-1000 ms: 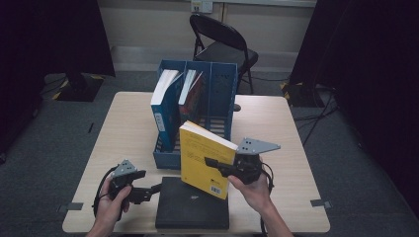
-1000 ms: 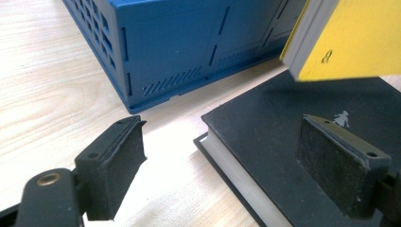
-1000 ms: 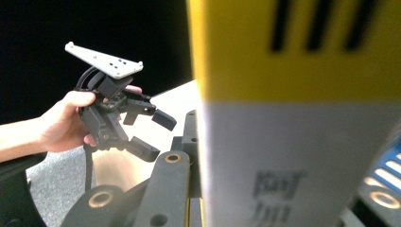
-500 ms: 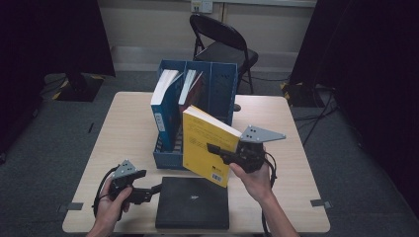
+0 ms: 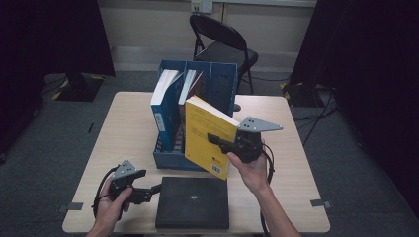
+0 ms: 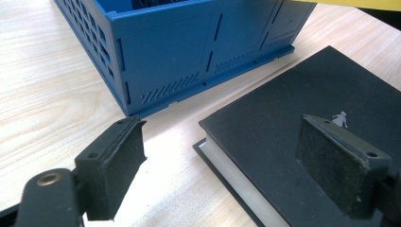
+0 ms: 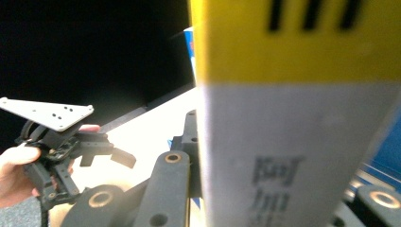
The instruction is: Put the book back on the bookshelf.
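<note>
One yellow book (image 5: 206, 136) (clamped upright), one black book (image 5: 192, 202), two shelved books (image 5: 174, 106).

Right gripper view: yellow book (image 7: 293, 109) blurred, cut off at top and right edges; printing on its white band unreadable; the book hides the right jaw. Left gripper view: black book (image 6: 302, 142) cut off at right and bottom edges. High view: spine lettering on the 2 books in the blue file organizer (image 5: 217, 89) too small to read.
</note>
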Available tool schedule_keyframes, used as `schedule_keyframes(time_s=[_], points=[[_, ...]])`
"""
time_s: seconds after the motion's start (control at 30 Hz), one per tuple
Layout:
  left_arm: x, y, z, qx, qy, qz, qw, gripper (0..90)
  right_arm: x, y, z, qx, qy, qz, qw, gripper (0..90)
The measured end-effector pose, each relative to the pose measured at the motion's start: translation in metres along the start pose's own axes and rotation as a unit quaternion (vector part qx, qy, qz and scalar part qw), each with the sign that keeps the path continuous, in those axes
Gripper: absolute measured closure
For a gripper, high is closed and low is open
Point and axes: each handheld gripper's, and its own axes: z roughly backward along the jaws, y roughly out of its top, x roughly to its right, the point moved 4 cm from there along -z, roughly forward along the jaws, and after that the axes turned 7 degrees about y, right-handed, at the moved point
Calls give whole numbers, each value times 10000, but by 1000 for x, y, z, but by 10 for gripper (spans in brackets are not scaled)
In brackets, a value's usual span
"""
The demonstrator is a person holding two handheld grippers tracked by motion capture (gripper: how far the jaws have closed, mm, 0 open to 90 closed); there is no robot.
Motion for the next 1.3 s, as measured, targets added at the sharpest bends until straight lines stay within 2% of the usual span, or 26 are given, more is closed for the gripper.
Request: schedule_keyframes(time_s=[0.27,0.57,0.83,1.13,1.3], points=[[-1,0,0,-2,27,23,10000,158,13,5,-7,-10,-270,-89,9996,756],[-1,-1,-1,9,49,41,10000,159,22,13,-15,-24,-546,-187,9983,756],[1,0,-1,4,49,8,10000,159,25,20,-25,-132,-769,-37,9969,756],[1,0,-1,8,46,-13,10000,159,27,29,-40,-72,-1060,-146,9942,756],[1,0,0,23,51,22,10000,159,32,30,-50,-94,-1282,-239,9914,756]])
